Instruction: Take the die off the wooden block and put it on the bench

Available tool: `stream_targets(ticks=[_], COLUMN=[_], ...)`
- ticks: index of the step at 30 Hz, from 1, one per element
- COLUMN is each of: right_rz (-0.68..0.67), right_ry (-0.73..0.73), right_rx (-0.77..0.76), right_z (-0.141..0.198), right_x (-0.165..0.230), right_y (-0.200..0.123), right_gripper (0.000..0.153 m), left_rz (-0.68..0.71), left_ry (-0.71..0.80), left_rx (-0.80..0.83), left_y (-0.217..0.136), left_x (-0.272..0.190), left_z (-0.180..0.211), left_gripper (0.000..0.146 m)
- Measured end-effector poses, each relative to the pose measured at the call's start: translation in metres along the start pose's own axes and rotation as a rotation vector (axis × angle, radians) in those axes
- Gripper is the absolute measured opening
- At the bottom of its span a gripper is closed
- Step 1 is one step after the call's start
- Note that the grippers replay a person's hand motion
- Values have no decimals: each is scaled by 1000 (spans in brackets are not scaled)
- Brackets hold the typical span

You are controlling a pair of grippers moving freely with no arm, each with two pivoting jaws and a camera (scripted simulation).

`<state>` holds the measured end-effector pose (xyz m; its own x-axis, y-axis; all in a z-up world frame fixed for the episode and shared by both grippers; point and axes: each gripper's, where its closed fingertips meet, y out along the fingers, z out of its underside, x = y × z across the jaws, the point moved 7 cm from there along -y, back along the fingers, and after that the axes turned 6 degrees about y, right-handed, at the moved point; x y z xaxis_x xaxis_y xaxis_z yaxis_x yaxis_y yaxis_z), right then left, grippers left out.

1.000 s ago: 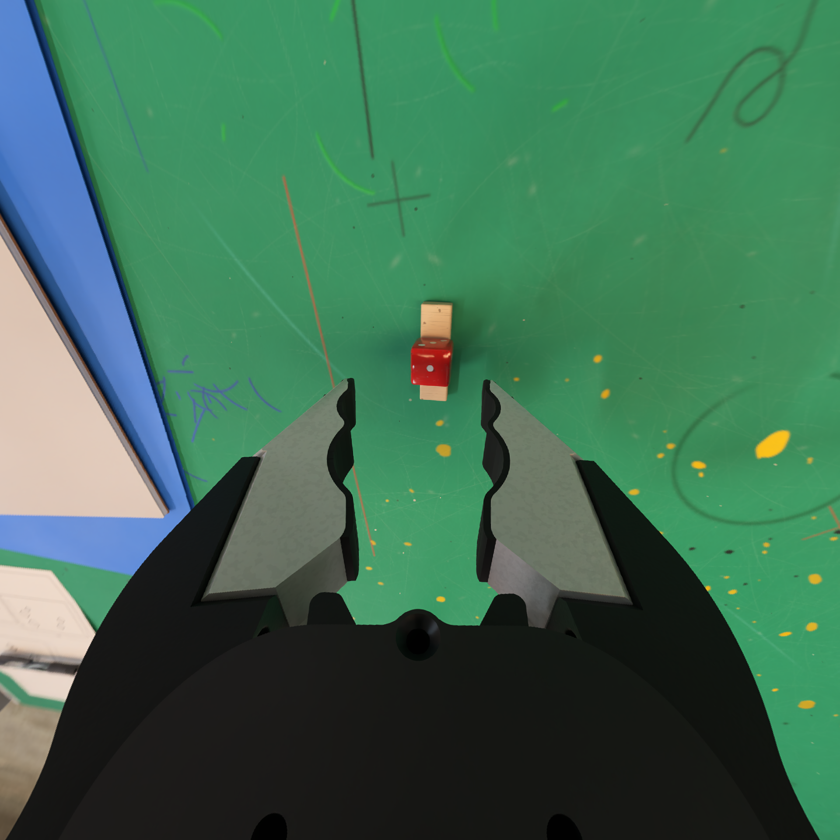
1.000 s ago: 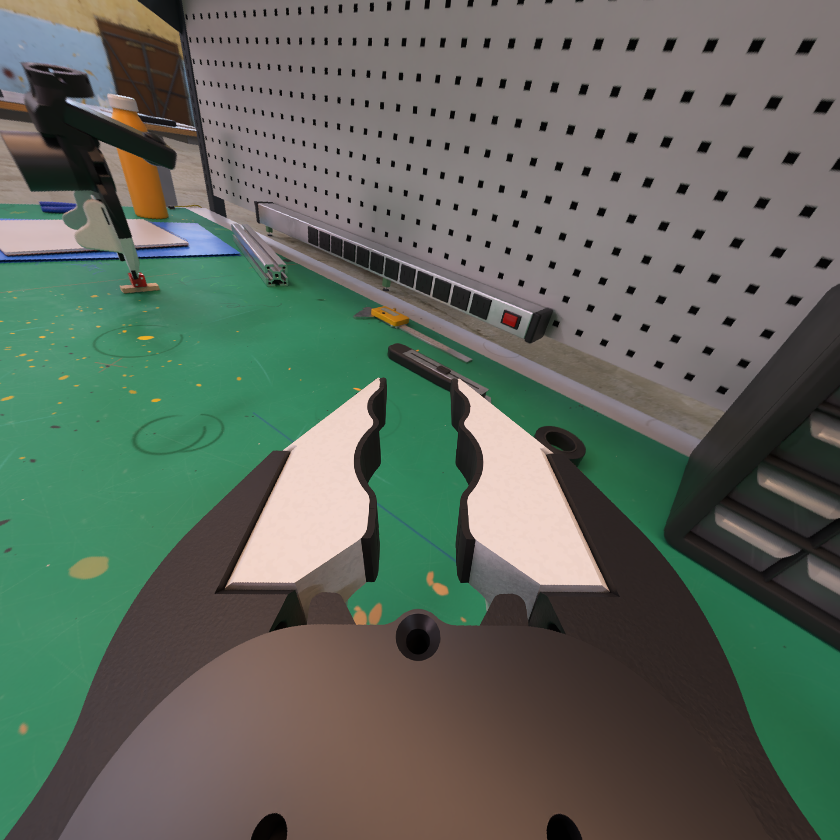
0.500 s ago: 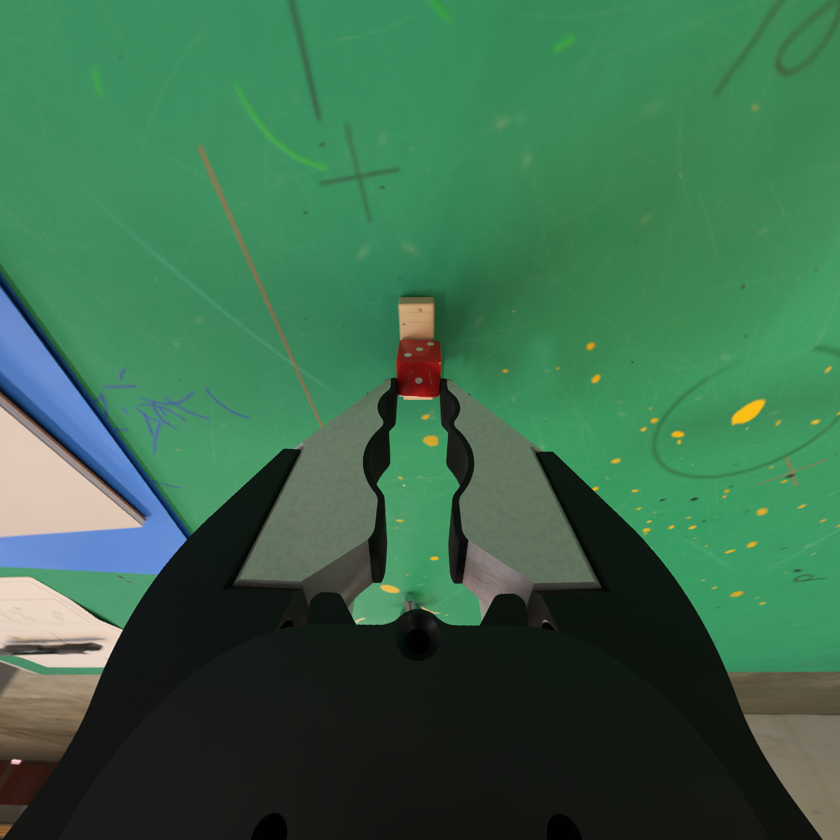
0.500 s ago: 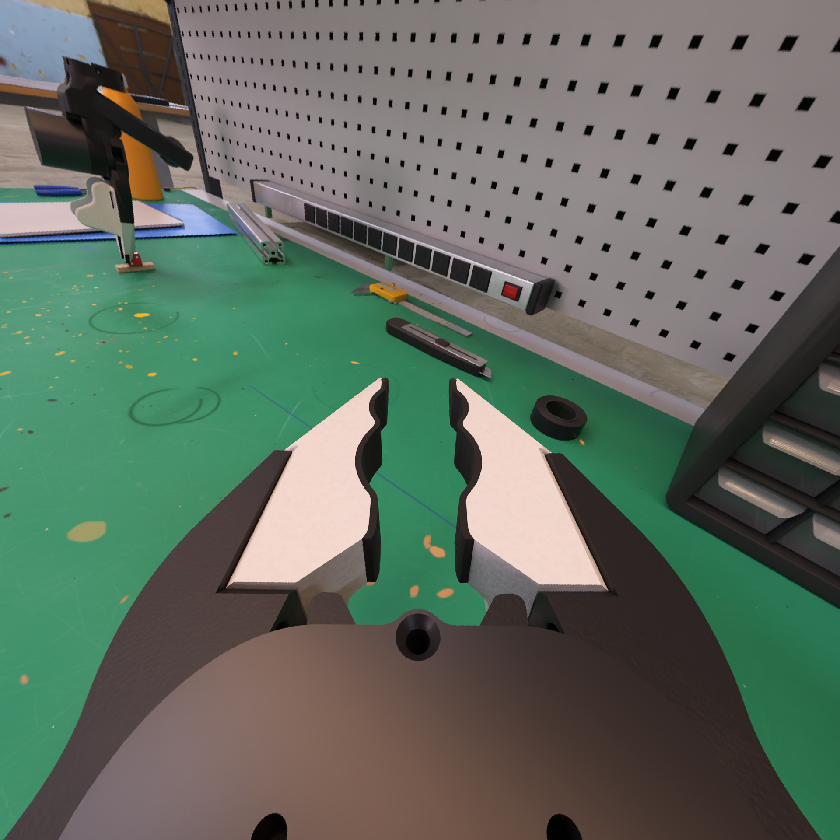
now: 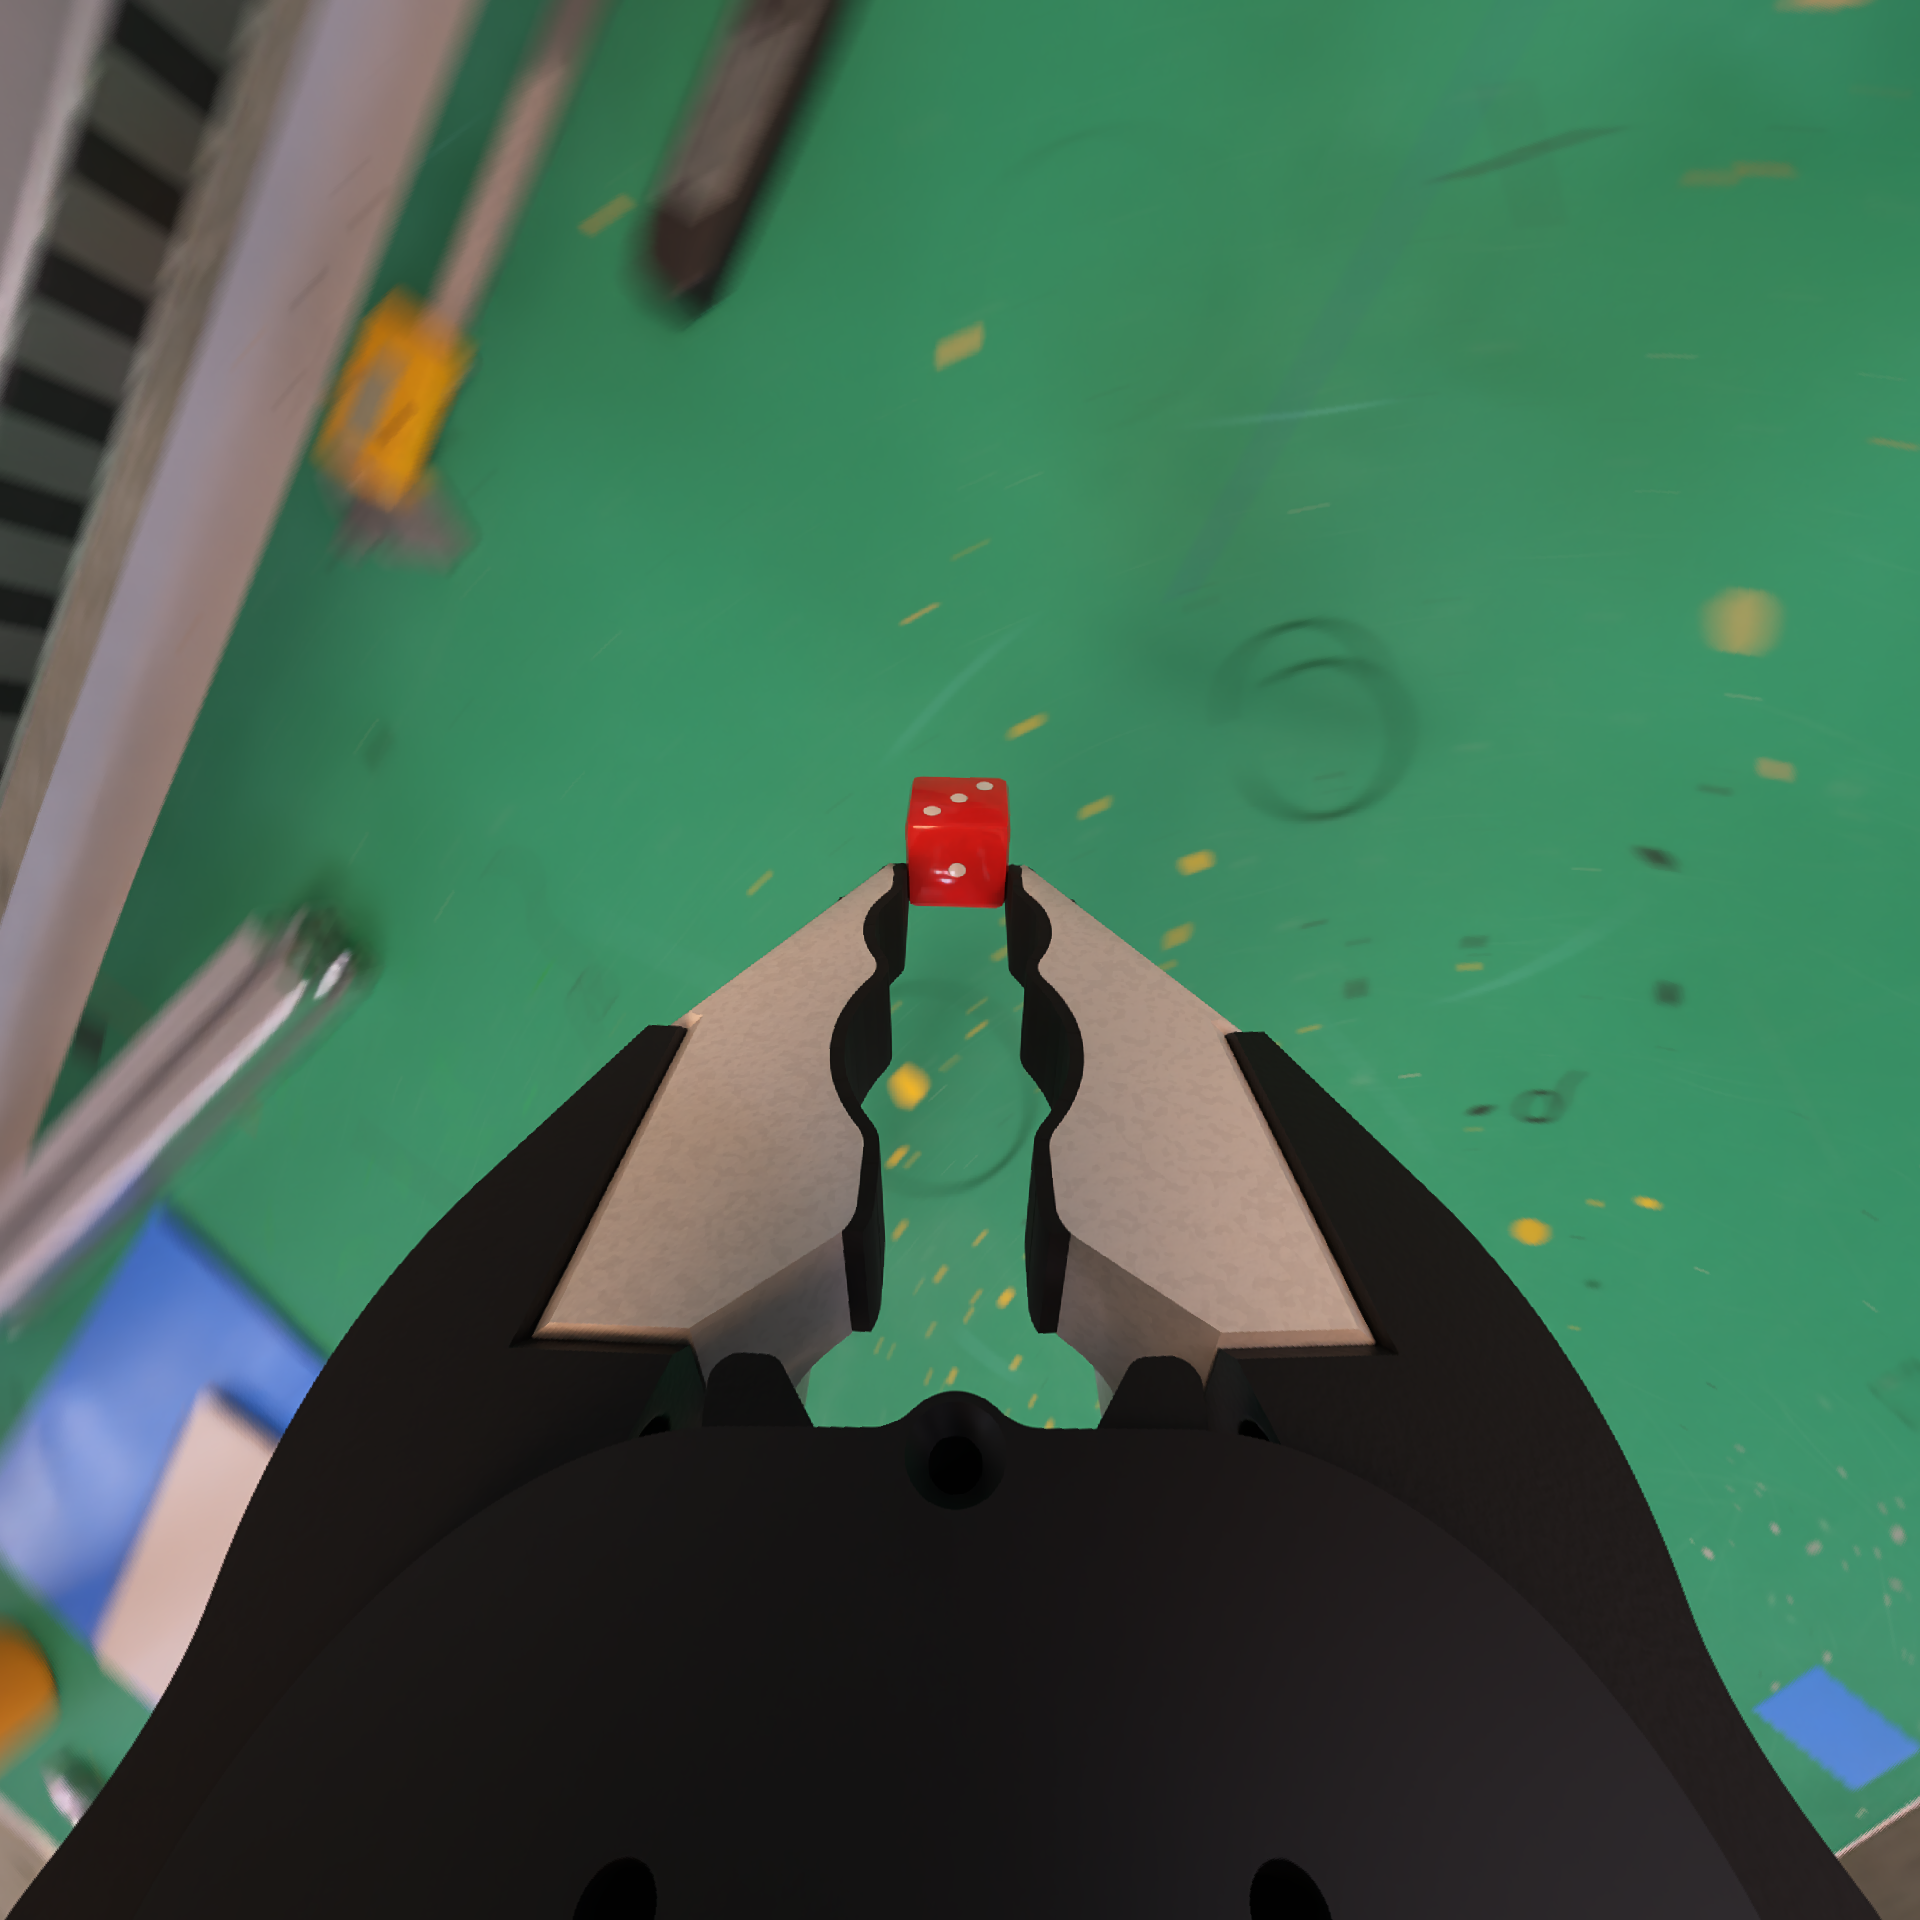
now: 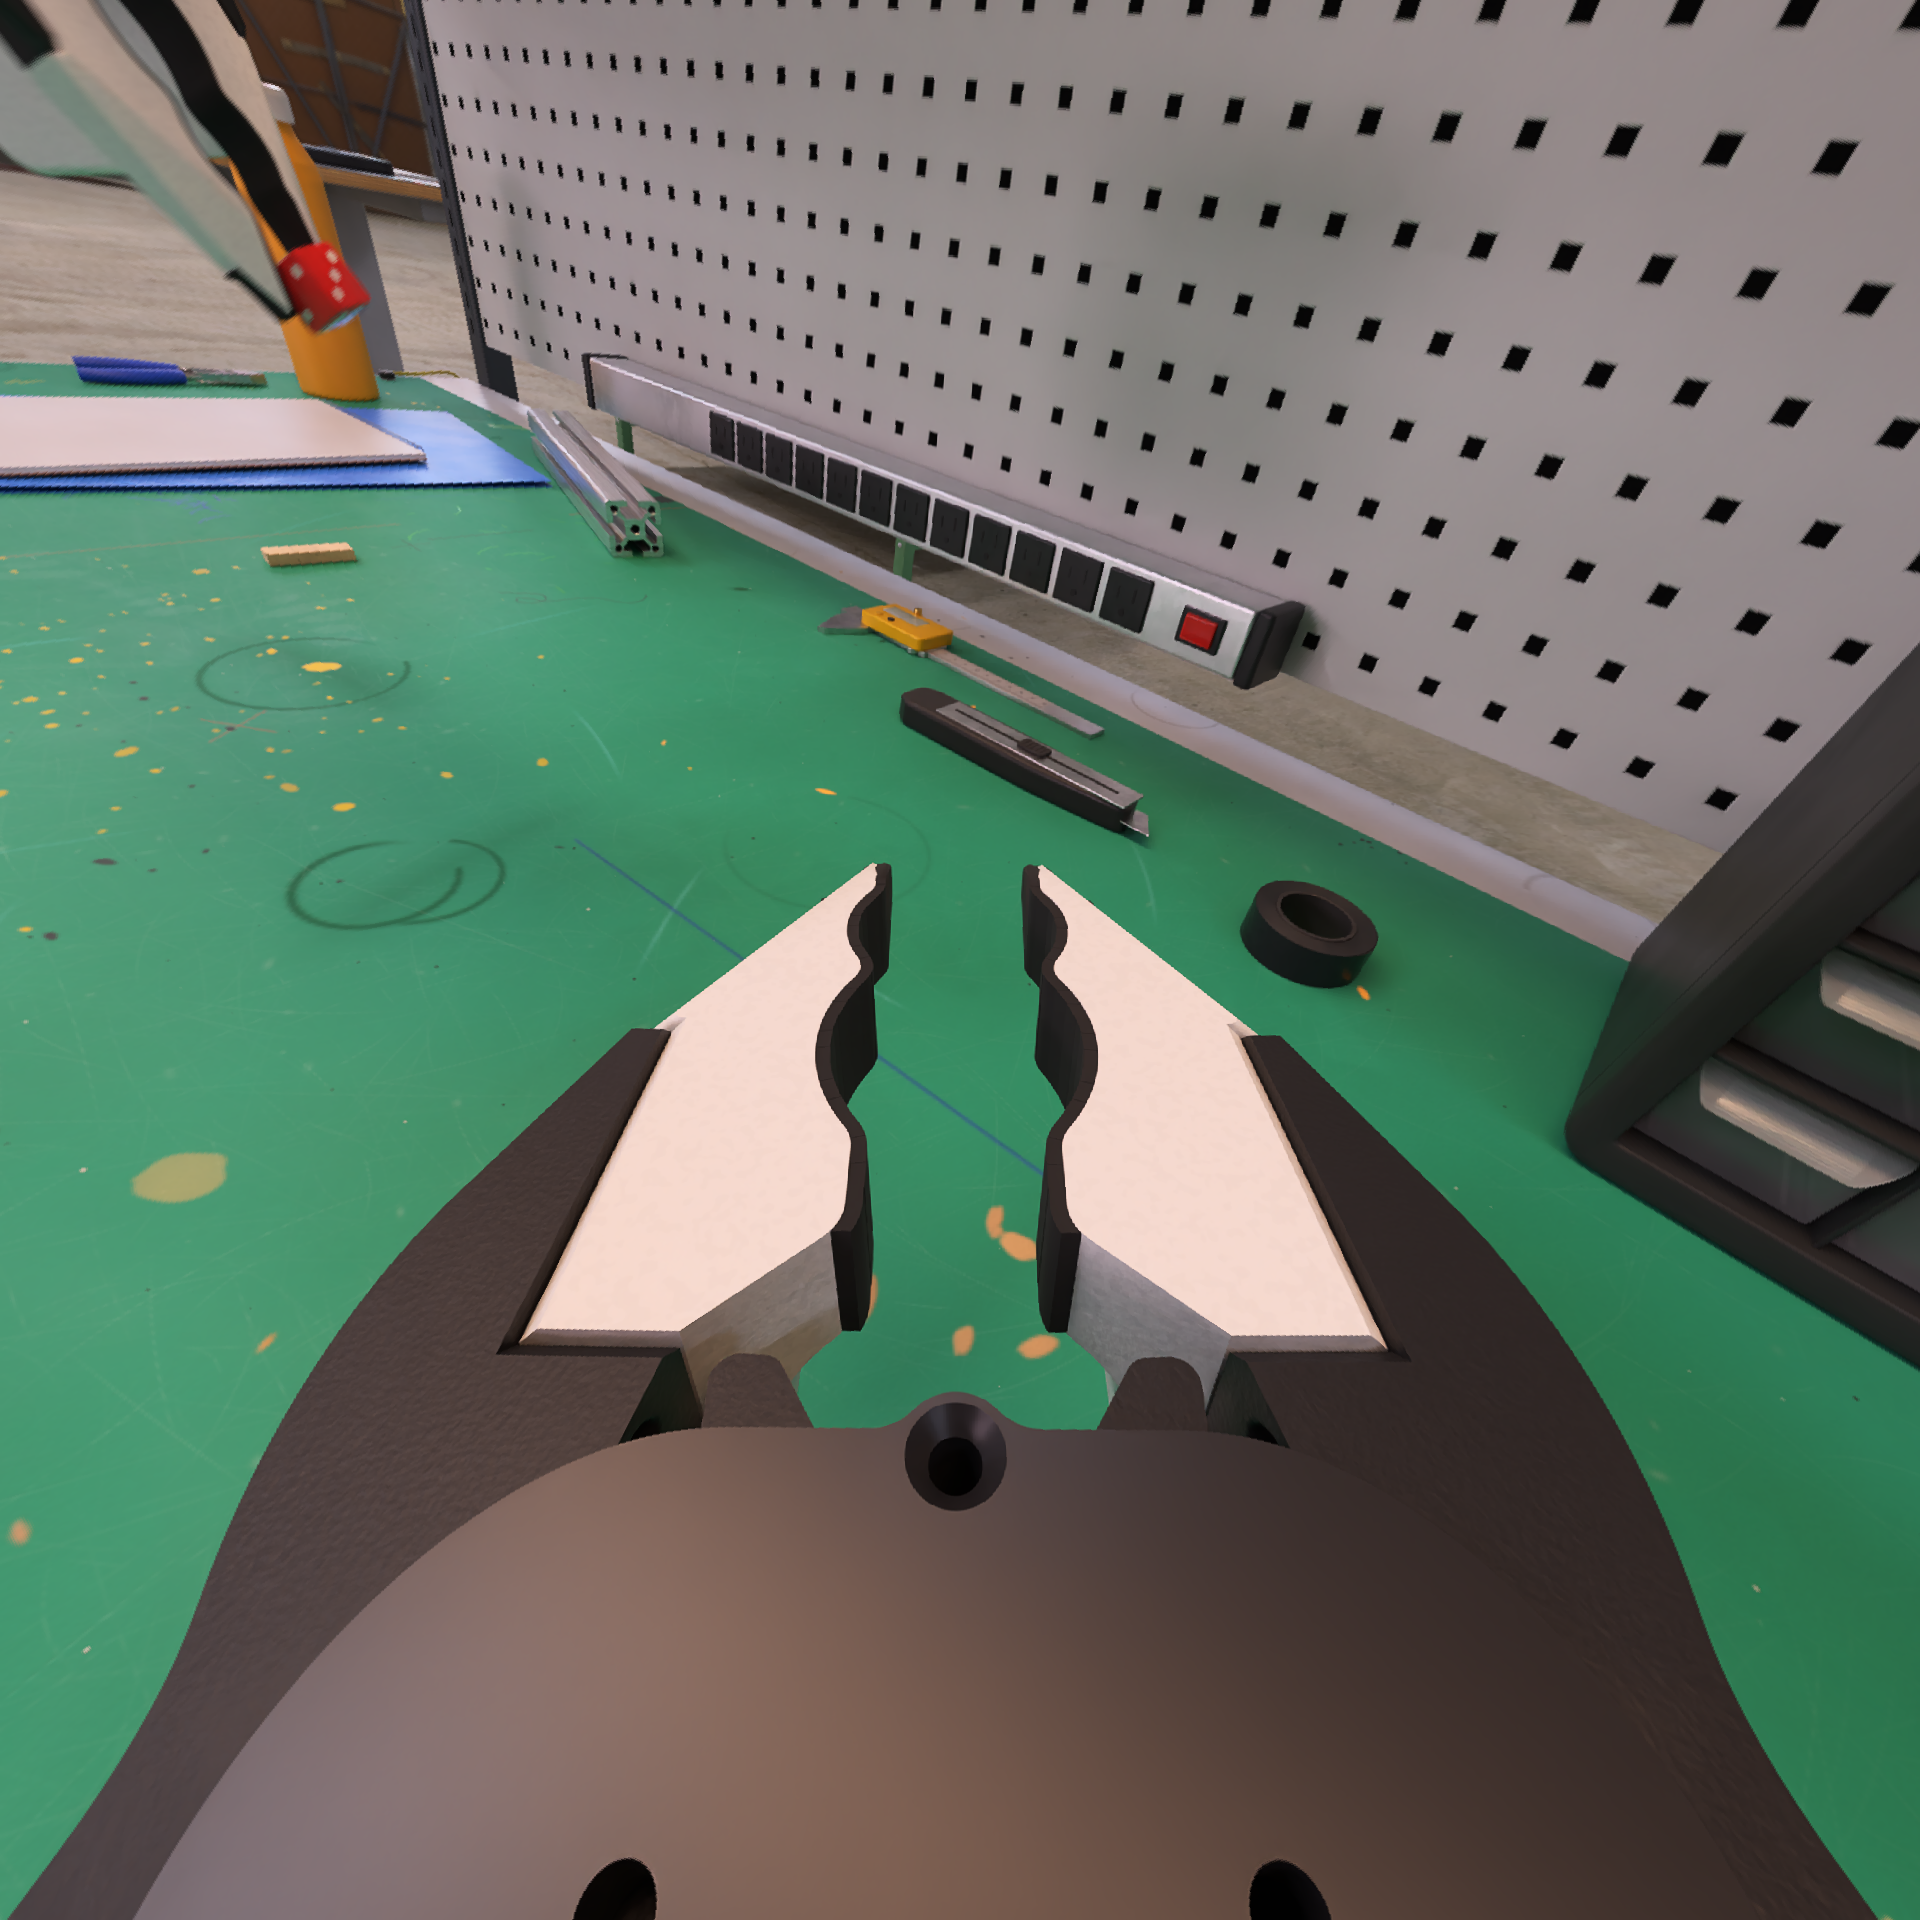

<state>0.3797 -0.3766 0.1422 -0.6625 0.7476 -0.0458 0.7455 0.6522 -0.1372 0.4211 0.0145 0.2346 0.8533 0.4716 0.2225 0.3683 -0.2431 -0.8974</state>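
Observation:
My left gripper (image 5: 957, 883) is shut on the red die (image 5: 957, 840), pinched at the fingertips and held high above the green bench mat (image 5: 1351, 364). The right wrist view shows the die (image 6: 322, 284) in the left gripper's tips at the top left, well above the bench. The wooden block (image 6: 309, 555) lies flat and bare on the mat at the far left. My right gripper (image 6: 956, 883) is open and empty, low over the mat.
A pegboard wall (image 6: 1247, 260) with a power strip (image 6: 935, 509) runs along the back. A yellow caliper (image 6: 909, 629), a utility knife (image 6: 1023, 758), a black tape roll (image 6: 1307, 932), an aluminium rail (image 6: 597, 483), a drawer cabinet (image 6: 1787, 1039) and a blue mat with a board (image 6: 208, 442) lie around.
My left gripper closed on the die, lifted it off the wooden block and swung up and towards the right. The right gripper has barely moved.

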Motion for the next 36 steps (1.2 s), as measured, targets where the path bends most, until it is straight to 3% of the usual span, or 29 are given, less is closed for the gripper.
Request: stream_targets(ticks=[3, 7, 13, 16, 20, 22, 23, 27, 29, 33, 36], right_rz=[4, 6, 23, 5, -14, -16, -16, -26, -38, -53, -59], right_ry=[-4, 51, 91, 79, 61, 56, 57, 65, 76, 80, 74], right_rx=[7, -24, -29, -16, 5, 7, 7, 22, 35, 52, 64], right_z=[7, 11, 16, 18, 22, 22, 22, 25, 28, 31, 33], right_x=[-1, -10, -17, -12, -6, -6, -6, -5, -4, -2, -1], right_y=[2, 1, 1, 3, 7, 7, 7, 9, 11, 13, 14], right_gripper=[25, 25, 25, 25, 25, 25, 25, 25, 25, 25, 25], left_rz=[188, 410, 541, 519, 559, 568, 557, 431, 401, 336, 344], left_ry=[250, 436, 472, 509, 460, 404, 360, 117, 25, -7, 16], left_rx=[-20, 21, 21, 23, -50, -134, -182, -343, -367, -357, -328], left_y=[41, 108, 144, 153, 150, 141, 136, 126, 129, 150, 164], left_x=[-88, -172, -215, -229, -233, -224, -216, -168, -152, -141, -144], left_z=[-50, -75, -86, -84, -83, -83, -83, -71, -62, -51, -51], left_gripper=[18, 18, 18, 18, 19, 48, 55, 64, 77, 99, 103])
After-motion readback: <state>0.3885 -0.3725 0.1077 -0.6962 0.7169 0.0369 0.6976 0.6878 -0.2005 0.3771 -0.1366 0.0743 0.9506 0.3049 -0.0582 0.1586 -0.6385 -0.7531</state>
